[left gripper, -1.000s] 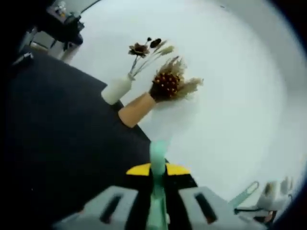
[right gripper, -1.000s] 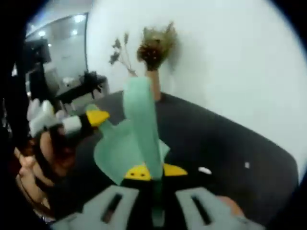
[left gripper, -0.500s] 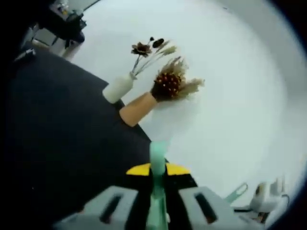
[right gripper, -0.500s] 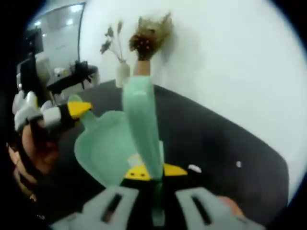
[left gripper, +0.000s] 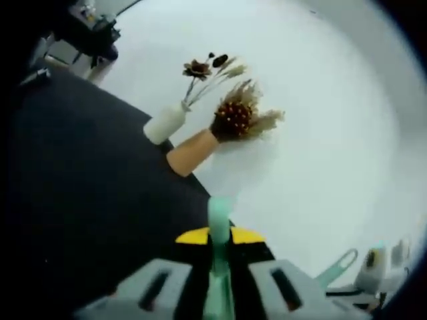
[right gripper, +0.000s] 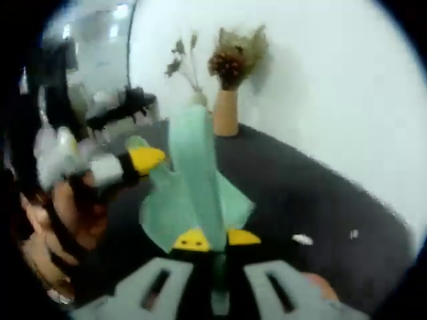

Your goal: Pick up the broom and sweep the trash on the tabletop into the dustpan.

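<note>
My left gripper (left gripper: 219, 235) is shut on a mint-green handle (left gripper: 218, 217) that rises between its yellow-tipped jaws. The right gripper view shows that handle belongs to the green dustpan (right gripper: 227, 200), with the left gripper (right gripper: 137, 161) and a person's hand at the left. My right gripper (right gripper: 217, 237) is shut on the green broom (right gripper: 192, 167), which stands up in front of the dustpan. Two small white scraps of trash (right gripper: 301, 239) lie on the black tabletop (right gripper: 300, 193) to the right. In the left gripper view the right gripper (left gripper: 383, 261) sits at the bottom right.
A white vase (left gripper: 163, 123) with dried flowers and a tan vase (left gripper: 190, 152) with a dried bouquet stand at the table's far edge against a white wall (left gripper: 320, 120). The tan vase (right gripper: 227, 113) is behind the broom. Furniture stands in the room beyond, at the left.
The right gripper view has swung, so the vases sit further right and the dustpan looks nearer and narrower. In the left gripper view the right gripper has shifted slightly at the bottom right.
</note>
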Available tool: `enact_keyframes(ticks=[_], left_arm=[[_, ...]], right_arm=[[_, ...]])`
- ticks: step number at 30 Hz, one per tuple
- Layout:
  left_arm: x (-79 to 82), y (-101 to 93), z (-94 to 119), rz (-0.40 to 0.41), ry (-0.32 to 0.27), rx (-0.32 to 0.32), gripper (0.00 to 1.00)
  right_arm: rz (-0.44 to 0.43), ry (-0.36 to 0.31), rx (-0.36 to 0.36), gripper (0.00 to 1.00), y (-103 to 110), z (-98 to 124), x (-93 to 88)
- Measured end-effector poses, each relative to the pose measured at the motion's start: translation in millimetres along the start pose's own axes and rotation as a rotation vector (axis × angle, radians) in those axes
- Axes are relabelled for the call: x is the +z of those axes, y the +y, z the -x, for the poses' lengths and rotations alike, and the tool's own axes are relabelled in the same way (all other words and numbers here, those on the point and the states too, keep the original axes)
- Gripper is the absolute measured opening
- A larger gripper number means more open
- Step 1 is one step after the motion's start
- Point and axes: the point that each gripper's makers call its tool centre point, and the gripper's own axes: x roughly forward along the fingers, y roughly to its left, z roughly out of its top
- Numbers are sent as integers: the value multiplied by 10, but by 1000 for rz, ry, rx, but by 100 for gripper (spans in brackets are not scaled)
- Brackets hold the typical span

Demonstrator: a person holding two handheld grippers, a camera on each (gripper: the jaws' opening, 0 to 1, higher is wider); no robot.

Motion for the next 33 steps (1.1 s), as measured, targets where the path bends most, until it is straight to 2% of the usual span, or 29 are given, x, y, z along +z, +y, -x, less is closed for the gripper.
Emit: enact_keyframes(ticks=[3, 4, 6, 9, 11, 13, 15, 19, 23, 25, 28, 30, 33], left_arm=[[-1, 8, 6, 1, -1, 1, 10], [-3, 9, 7, 2, 0, 1, 10], [-3, 3, 10, 4, 2, -1, 10], [3, 6, 2, 14, -1, -3, 10], [5, 32, -1, 32, -5, -1, 10], [8, 52, 0, 63, -14, -1, 10], [6, 63, -6, 63, -18, -1, 10], [18, 89, -1, 92, -17, -11, 10], [18, 163, -44, 130, -17, -4, 10], [6, 217, -60, 202, -11, 1, 9], [-11, 335, -63, 274, -6, 7, 9], [3, 414, -56, 300, -31, 20, 9], [-45, 432, -63, 340, -29, 17, 9]], right_arm=[[-11, -33, 38, 5, 73, 44, 96], [-9, -35, 32, 5, 64, 75, 111], [38, -64, -28, 5, -50, 144, 181], [69, -95, -109, 5, -321, 283, 222], [93, -99, -196, 5, -605, 343, 223], [144, -89, -327, 5, -979, 398, 177], [193, -60, -394, 5, -1233, 390, 36], [168, -24, -353, 5, -1356, 227, -194], [212, 7, -358, 5, -1358, 90, -311], [224, 14, -358, 5, -1339, 70, -323], [223, -16, -360, 5, -1332, 125, -254], [221, -23, -363, 5, -1341, 157, -219], [219, -25, -370, 5, -1370, 199, -174]])
